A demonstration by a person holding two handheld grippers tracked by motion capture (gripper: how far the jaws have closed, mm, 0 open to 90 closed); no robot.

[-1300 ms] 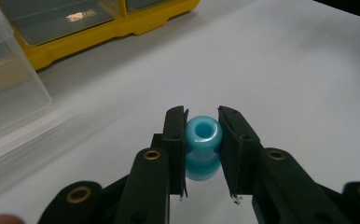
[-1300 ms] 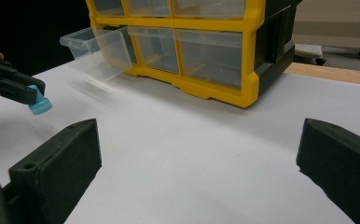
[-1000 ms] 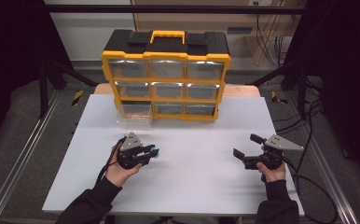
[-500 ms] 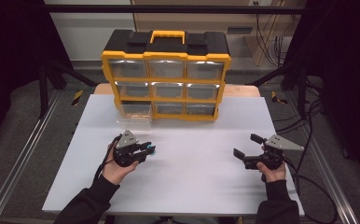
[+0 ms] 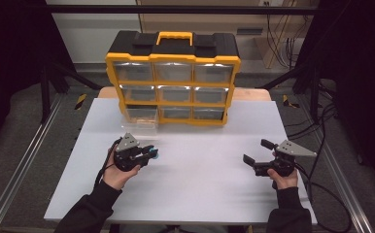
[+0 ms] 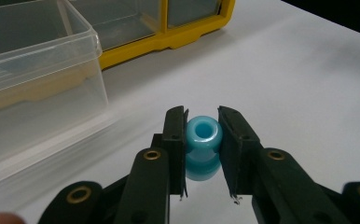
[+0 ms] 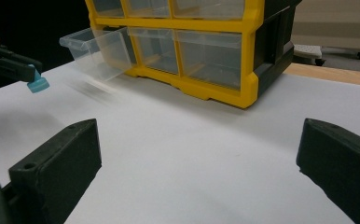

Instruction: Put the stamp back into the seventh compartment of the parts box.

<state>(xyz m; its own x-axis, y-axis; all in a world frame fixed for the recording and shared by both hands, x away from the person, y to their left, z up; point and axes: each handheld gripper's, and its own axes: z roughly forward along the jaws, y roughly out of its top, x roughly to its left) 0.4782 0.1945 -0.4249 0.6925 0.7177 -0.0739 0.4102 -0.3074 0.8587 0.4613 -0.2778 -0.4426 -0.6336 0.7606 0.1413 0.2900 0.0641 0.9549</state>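
A small light-blue spool-shaped piece (image 6: pixel 201 161) with a hole through its top is clamped between the jaws of my left gripper (image 6: pixel 202 126). In the high view my left gripper (image 5: pixel 149 154) is at the table's left, a short way in front of a clear drawer (image 5: pixel 139 116) pulled out of the yellow organizer (image 5: pixel 172 82), with the blue piece (image 5: pixel 153 155) at its tip. The right gripper view shows the blue piece (image 7: pixel 38 85) held just above the white tabletop. My right gripper (image 5: pixel 255 151) stands open at the table's right, nothing between its fingers (image 7: pixel 57 158).
The yellow and black organizer (image 7: pixel 192 42) with several clear drawers stands at the table's back edge. Its bottom-left drawer (image 7: pixel 99 49) juts out over the white table (image 5: pixel 200 189). Cables trail off the table's right side.
My left gripper has shifted slightly left and turned a little, still holding the blue piece. The right gripper has not moved.
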